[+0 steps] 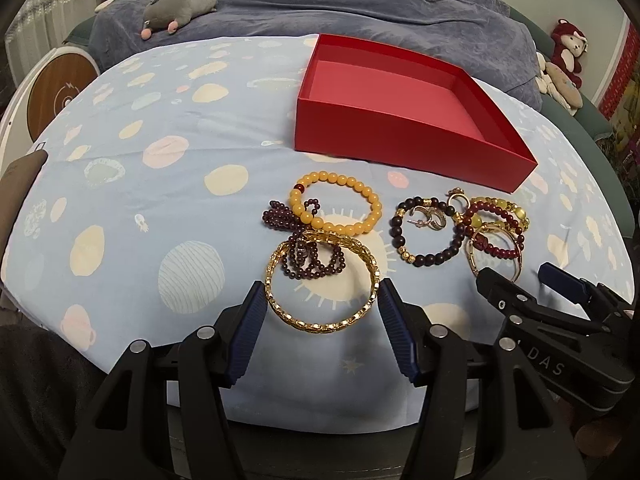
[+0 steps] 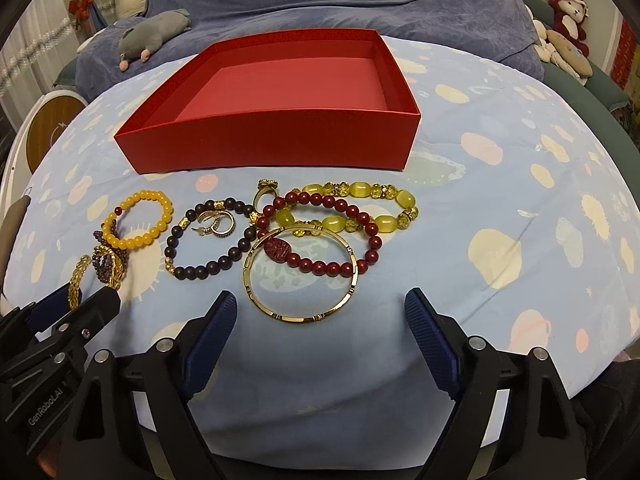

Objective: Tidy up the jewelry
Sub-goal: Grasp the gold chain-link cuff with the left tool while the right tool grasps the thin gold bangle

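Where planet-print cloth [image 1: 160,184] spreads, a red box [image 2: 272,148] sits before blue bedding [image 2: 360,0].

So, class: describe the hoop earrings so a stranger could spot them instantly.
Start at the red box on the blue cloth. Just in front lies a dark bead bracelet. The earrings sit inside its loop: small metal hoops, not beads.

Gold chain bracelet [image 2: 76,282] half hidden behind left claw [image 2: 86,300]
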`<state>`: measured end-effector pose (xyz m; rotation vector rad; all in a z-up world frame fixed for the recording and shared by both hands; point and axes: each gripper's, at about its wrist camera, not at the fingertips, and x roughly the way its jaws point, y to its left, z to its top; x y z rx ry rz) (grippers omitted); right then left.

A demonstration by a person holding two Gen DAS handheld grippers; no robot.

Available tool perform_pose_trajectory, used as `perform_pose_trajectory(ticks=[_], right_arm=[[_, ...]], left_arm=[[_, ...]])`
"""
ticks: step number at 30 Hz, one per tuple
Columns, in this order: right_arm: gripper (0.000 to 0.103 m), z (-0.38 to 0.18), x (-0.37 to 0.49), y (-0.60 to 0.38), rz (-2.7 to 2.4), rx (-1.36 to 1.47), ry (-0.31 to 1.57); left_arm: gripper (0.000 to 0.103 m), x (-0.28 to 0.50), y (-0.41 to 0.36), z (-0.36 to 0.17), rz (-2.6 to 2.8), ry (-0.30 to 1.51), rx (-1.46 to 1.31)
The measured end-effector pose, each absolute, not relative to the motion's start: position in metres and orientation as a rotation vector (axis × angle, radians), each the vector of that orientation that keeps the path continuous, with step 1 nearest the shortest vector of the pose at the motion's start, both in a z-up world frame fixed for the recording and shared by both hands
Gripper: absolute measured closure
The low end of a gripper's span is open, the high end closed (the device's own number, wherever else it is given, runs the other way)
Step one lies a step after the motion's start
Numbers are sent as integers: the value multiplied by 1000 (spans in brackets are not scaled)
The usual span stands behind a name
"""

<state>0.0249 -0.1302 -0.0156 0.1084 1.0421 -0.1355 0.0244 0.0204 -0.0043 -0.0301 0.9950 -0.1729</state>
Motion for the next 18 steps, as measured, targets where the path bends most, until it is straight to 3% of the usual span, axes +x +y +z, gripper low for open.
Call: perform_pose_trajectory(ticks=[7, 10, 16, 18], right_arm=[[32, -20, 27, -125, -128, 85, 1066], [49, -17, 27, -123, -110, 83, 1056], [63, -15, 21, -126, -97, 82, 1051], [63, -14, 17, -130, -96, 114, 1050]], left_arm=[[48, 26, 23, -7, -166, 1006, -40], [48, 26, 23, -7, -170, 1007, -41], [48, 22, 24, -4, -180, 1011, -47], [48, 21, 24, -4, -181, 1015, -50]])
